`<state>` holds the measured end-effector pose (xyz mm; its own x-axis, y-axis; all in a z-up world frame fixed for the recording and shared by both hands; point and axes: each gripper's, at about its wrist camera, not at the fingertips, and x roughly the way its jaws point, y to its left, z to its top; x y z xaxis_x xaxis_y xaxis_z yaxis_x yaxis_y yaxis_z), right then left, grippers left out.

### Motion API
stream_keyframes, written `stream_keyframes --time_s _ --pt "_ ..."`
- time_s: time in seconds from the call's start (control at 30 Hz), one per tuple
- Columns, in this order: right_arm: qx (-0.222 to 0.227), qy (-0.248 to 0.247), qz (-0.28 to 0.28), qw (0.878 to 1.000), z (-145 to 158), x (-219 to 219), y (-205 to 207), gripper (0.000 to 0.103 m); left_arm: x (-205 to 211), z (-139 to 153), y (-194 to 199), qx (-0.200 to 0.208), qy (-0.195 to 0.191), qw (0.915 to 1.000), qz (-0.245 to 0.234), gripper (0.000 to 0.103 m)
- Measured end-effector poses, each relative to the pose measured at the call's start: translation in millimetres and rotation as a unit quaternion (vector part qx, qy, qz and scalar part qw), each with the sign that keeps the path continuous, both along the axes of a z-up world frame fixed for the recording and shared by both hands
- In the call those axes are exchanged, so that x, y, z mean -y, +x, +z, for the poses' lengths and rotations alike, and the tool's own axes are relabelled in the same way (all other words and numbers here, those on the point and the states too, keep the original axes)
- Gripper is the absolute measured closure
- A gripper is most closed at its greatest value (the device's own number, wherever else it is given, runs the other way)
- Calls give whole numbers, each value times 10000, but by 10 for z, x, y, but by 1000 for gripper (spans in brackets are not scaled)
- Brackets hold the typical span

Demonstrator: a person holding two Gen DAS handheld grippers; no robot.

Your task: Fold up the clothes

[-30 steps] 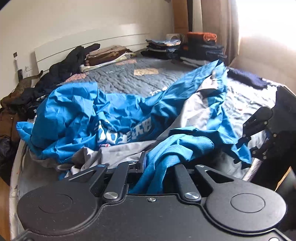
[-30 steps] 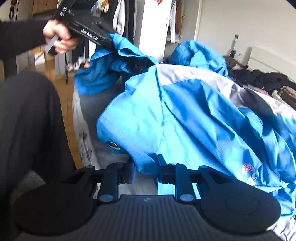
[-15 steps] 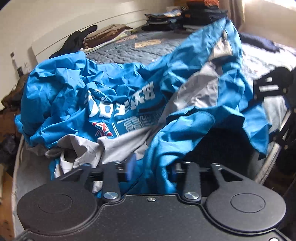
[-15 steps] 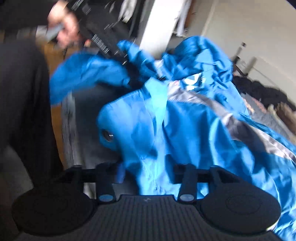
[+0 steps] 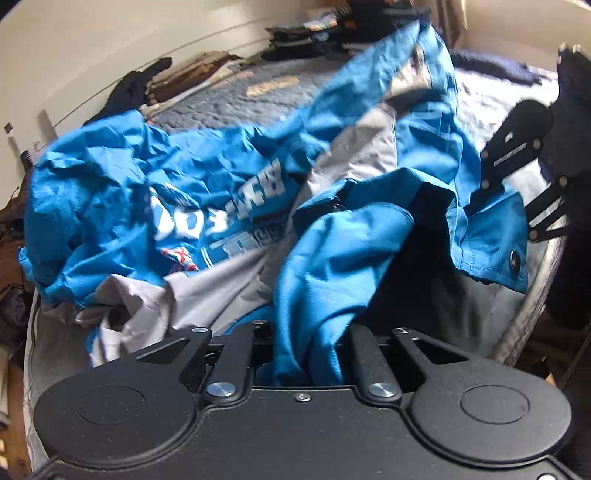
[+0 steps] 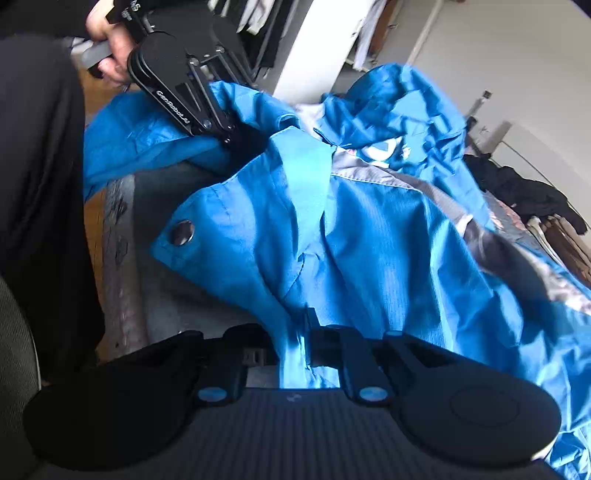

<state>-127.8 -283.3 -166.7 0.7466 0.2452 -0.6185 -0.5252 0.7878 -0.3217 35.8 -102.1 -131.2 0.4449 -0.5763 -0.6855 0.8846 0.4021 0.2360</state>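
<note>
Surface: bed with grey-blue quilted cover (image 5: 229,99).
Ahead of jaws: crumpled blue-and-grey nylon jacket (image 5: 122,195).
Beyond: stacks of folded dark clothes (image 5: 310,33).

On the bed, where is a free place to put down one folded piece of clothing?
The grey quilt is bare between the blue jacket and the folded stacks at the far end. A narrow strip of bed edge beside the jacket hem is also bare. The near half is crowded by the jacket; dark clothes fill the headboard side.

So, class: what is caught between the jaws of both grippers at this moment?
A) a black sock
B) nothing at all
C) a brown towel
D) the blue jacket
D: the blue jacket has its fabric between the closing jaws of the left gripper and the right gripper.
</note>
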Motion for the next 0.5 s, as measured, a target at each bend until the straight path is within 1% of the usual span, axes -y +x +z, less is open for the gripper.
stream_keyframes --time_s 0.13,0.23,0.3,0.4,0.5 --pt "249 579 -334 9975 299 176 -135 96 -159 453 -126 51 -375 9993 -72 95" --pt "512 1088 -633 9907 600 318 -271 96 -228 772 -331 271 -526 9980 -203 95" --pt "735 1449 -802 9834 834 427 -397 97 -263 1011 -461 472 -695 9962 -210 95" --pt "1196 1877 -990 9699 1223 578 -606 97 -286 1416 -613 789 -1026 9914 -198 95" --pt "1710 2147 -1122 9550 1671 708 -783 98 -247 1810 -814 1376 -1165 9833 -253 95"
